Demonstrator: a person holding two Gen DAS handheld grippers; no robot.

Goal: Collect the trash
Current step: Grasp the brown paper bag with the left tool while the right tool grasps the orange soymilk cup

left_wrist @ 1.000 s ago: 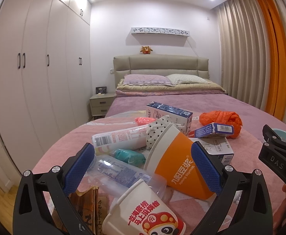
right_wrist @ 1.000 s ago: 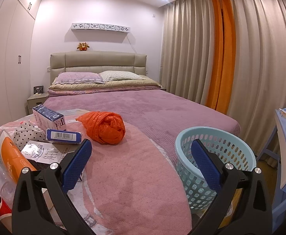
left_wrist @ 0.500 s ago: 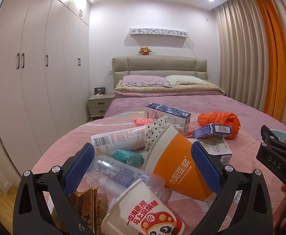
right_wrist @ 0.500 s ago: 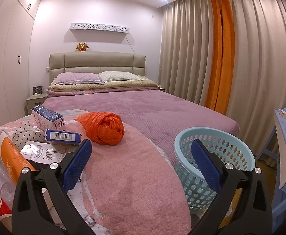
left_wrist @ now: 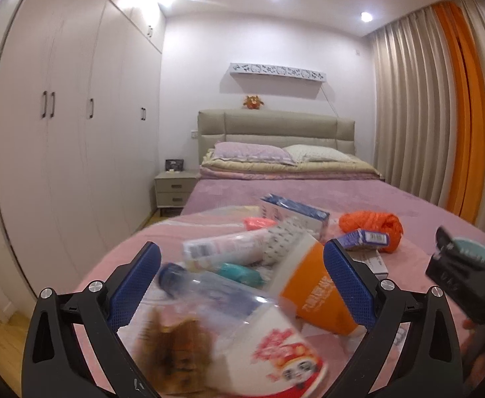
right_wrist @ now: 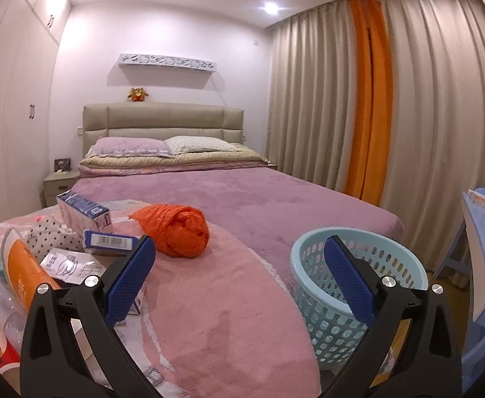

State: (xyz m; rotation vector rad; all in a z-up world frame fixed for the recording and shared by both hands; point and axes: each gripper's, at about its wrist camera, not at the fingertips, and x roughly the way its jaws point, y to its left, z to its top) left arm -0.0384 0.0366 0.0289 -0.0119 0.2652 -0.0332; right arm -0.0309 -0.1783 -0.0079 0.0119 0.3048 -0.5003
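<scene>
Right now the trash sits heaped on the pink blanket at the foot of the bed, and the left gripper hovers over it with its blue-padded fingers spread wide, gripping nothing. Between those fingers lies a clear plastic bottle with a blue cap, on its side and blurred. Just below it, nearest the camera, is a white paper cup with a red cartoon print, and beside that a brown crumpled wrapper, too smeared to read. Against the right finger leans an orange-and-white paper cup, tipped over. Beyond the fingertips: a small teal packet, a white tube with a barcode, a polka-dot pouch, a blue-and-white carton, and a small blue box touching a crumpled orange plastic bag.

Over on the other side, the right gripper is released too, fingers wide apart and empty. Past its right finger stands a light blue perforated plastic basket, off the edge of the bed, near the beige curtains. The orange bag lies beyond its left fingertip, on the blanket, well apart from the basket.
</scene>
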